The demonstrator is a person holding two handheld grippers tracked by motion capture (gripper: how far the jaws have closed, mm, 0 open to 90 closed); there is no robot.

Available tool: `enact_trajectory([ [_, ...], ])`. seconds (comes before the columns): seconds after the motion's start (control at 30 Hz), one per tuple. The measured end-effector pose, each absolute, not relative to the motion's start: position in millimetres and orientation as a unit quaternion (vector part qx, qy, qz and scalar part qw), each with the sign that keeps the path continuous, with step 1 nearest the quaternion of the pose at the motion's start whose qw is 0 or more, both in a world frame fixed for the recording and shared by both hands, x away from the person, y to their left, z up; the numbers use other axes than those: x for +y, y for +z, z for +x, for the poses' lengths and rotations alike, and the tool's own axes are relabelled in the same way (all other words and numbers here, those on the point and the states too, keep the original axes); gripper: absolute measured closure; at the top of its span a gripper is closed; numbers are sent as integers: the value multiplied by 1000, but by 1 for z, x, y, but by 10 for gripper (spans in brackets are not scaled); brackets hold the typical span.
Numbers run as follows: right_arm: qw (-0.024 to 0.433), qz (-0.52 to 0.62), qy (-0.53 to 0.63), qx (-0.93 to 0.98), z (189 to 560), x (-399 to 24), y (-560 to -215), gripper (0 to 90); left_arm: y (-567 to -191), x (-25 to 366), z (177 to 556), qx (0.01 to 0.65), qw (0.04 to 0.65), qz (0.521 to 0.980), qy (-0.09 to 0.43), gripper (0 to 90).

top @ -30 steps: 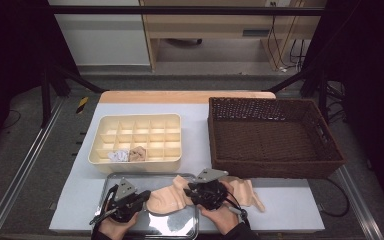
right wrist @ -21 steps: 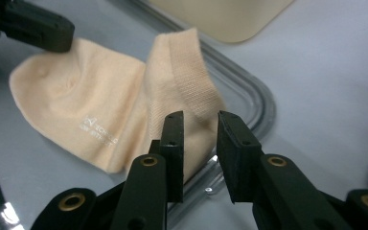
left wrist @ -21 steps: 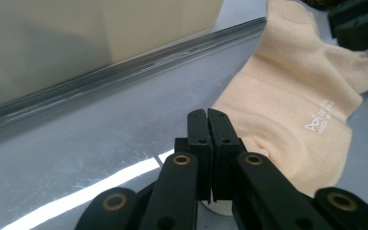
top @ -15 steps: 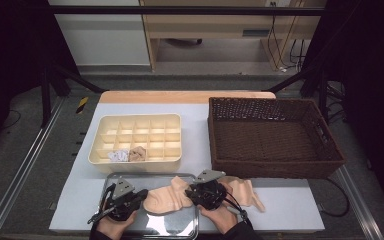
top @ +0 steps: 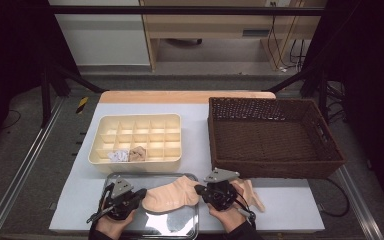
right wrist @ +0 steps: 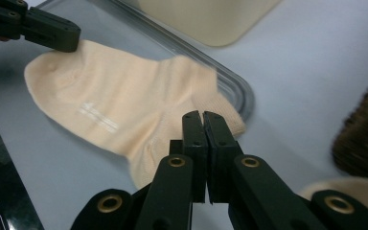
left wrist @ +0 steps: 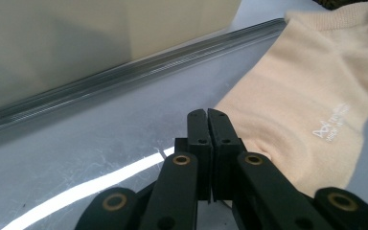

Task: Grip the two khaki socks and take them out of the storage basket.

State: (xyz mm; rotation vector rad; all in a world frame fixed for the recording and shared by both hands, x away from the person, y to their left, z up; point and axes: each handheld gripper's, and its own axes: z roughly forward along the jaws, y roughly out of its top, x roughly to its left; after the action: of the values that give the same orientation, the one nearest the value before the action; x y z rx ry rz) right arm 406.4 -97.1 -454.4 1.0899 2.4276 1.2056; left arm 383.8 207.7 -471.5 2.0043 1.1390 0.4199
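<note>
Sock: a peach ankle sock [top: 172, 196] lies flat across the right end of a metal tray [top: 180, 231] at the table's [top: 195, 107] near edge, its cuff over the tray's right rim.
Left gripper: the left gripper [top: 136, 196] rests on the tray, jaws shut on the sock's toe end.
Right gripper: the right gripper [top: 199, 190], its jaws just closed, pinches the sock's cuff edge.
Second sock: another peach sock [top: 250, 192] lies on the table just right of the right gripper.
Organiser: a cream divided box [top: 137, 142] sits behind the tray.
Basket: a brown wicker basket [top: 275, 135] fills the right side.
</note>
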Motion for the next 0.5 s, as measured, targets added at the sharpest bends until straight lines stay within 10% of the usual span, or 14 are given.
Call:
enact_trajectory([
  [0.5, 120, 394, 414, 812, 407, -122, -445, 841, -468, 213, 385, 446, 392, 779, 203, 698],
])
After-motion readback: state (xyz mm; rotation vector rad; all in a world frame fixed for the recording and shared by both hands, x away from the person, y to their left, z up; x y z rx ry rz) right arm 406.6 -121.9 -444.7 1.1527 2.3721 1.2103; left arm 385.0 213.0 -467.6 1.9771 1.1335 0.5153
